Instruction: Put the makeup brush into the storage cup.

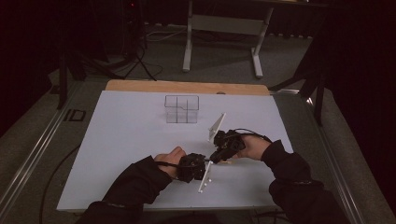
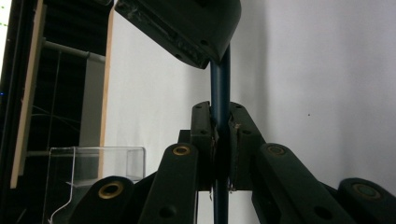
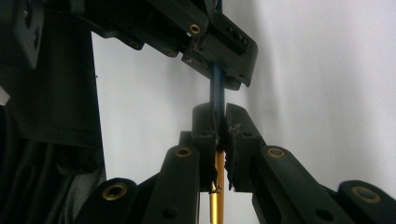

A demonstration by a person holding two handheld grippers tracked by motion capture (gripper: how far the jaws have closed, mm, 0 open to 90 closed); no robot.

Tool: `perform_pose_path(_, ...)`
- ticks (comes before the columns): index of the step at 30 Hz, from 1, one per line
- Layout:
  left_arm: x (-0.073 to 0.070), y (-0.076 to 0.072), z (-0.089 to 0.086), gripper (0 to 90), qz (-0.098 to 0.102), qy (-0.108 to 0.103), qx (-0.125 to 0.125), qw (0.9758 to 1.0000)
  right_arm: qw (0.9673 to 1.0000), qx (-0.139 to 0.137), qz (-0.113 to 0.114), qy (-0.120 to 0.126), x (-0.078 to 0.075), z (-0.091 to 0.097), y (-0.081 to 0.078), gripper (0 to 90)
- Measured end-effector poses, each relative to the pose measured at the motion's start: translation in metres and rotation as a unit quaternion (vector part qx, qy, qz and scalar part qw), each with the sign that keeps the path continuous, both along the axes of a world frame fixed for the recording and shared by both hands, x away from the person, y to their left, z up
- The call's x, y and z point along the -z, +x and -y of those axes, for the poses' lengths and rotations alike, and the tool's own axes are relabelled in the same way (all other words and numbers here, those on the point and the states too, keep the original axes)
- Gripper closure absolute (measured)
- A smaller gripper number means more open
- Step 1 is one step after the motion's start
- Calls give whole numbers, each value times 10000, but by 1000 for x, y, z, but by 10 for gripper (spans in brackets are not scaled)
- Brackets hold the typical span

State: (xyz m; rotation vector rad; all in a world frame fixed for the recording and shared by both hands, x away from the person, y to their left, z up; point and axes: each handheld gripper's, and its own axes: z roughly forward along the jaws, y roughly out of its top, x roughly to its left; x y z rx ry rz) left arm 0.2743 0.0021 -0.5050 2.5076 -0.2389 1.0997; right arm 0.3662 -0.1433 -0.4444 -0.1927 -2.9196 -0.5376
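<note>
While both tools meet near the front edge of the bench, they share one thin pen, dark blue with a gold section. The left tool is clamped on the blue shaft. The right tool is clamped on it too, where blue meets gold. The pen sits between the tools, well in front of the clear plastic box, which stands toward the back of the bench.
</note>
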Motion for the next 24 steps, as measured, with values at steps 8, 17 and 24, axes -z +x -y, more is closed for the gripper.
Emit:
perform_pose_path(8, 0, 2, 0, 840, 9, 86, 68, 9999, 10000, 2, 38, -53, 1, -1, 0, 811)
perform_pose_path(17, -7, 14, -13, 843, -725, -409, -102, 9965, 9985, 321, 403, 206, -15, 10, 2, 649)
perform_pose_path(24, -12, 24, -25, 844, -1467, -1307, -391, 9797, 9922, 517, 760, 841, -40, 21, -1, 500)
